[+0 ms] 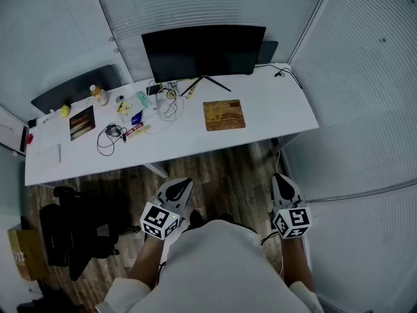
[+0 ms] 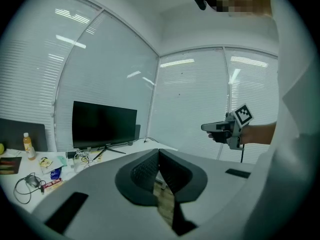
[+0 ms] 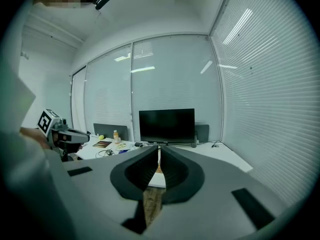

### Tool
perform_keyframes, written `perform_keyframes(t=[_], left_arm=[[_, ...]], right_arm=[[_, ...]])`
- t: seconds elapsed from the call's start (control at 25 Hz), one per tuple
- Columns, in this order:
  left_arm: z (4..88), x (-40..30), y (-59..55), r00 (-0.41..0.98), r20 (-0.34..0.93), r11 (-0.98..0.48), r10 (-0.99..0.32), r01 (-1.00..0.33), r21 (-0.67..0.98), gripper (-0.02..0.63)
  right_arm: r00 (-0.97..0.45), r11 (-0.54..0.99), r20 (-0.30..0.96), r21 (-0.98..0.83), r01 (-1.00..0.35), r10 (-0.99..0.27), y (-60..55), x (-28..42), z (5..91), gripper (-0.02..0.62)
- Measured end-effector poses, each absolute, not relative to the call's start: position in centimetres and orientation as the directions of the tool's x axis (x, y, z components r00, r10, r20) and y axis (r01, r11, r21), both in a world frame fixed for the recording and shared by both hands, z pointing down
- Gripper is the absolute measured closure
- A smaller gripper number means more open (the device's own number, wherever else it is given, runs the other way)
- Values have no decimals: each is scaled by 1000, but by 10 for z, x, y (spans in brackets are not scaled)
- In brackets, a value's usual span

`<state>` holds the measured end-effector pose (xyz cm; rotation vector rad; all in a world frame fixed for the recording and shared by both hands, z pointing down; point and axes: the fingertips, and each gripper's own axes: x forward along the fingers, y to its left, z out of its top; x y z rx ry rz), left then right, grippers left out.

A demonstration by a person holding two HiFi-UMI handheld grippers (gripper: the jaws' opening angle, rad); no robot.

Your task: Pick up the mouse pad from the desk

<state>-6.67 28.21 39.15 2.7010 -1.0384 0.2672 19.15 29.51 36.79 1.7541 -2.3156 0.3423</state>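
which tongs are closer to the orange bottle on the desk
Left. The small orange plastic bottle stands at the white desk's back left; the left tongs hover before the desk's middle, the right tongs farther right.

White desk [image 1: 273, 103], wood floor [image 1: 221, 168], blinds-covered glass walls [image 1: 365, 57], black chair [image 1: 71, 233]

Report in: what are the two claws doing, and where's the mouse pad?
Left claw, right claw both shut, empty, short of the desk. Mouse pad flat on desk, untouched. Cables off to its left, nothing on it.
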Motion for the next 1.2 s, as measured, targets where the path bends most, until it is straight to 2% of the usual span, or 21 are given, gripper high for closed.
perform_keyframes(t=[0.76, 1.2], left_arm=[[413, -123, 279, 774, 282, -768, -566, -620, 161, 588], [416, -130, 266, 776, 279, -764, -566, -621, 177, 588]], right_arm=[[-187, 173, 332, -70, -982, -925, 312, 135, 388, 557], [-175, 162, 358, -65, -985, -917, 307, 129, 394, 557]])
